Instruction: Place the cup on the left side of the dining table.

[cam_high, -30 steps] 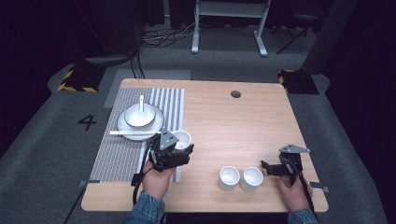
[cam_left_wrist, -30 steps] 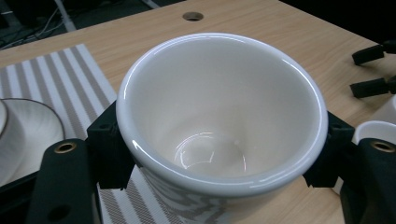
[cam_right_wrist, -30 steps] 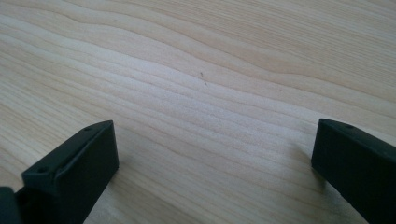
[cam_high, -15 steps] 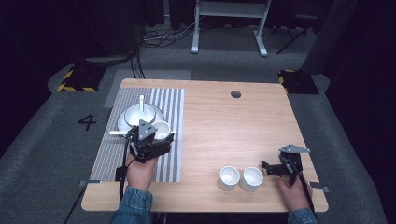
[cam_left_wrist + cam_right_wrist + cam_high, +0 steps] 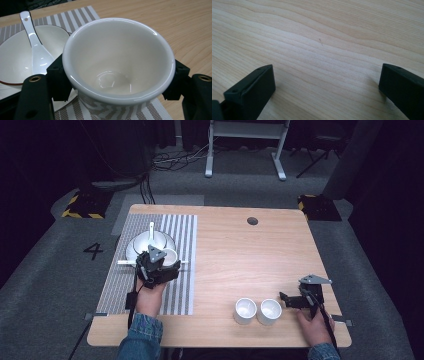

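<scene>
My left gripper [image 5: 162, 262] is shut on a white cup [image 5: 117, 60], its jaws pressing on both sides of the cup's wall. It holds the cup [image 5: 170, 256] over the striped placemat [image 5: 180, 285], at the near right edge of a white plate [image 5: 137, 245] that carries a white spoon [image 5: 33, 47]. Two more white cups [image 5: 245, 310] [image 5: 269, 311] stand side by side near the table's front edge. Just right of them my right gripper [image 5: 287, 300] rests low over bare wood, open, with nothing between its fingers [image 5: 252, 90].
The wooden table [image 5: 250, 260] has a small round hole [image 5: 252, 220] near its far edge. A white rod [image 5: 125, 262] lies on the mat beside the plate. Dark floor, cables and a metal stand surround the table.
My left gripper has carried the white cup from the mat's right edge leftward and farther back, up to the plate. The right gripper has stayed still.
</scene>
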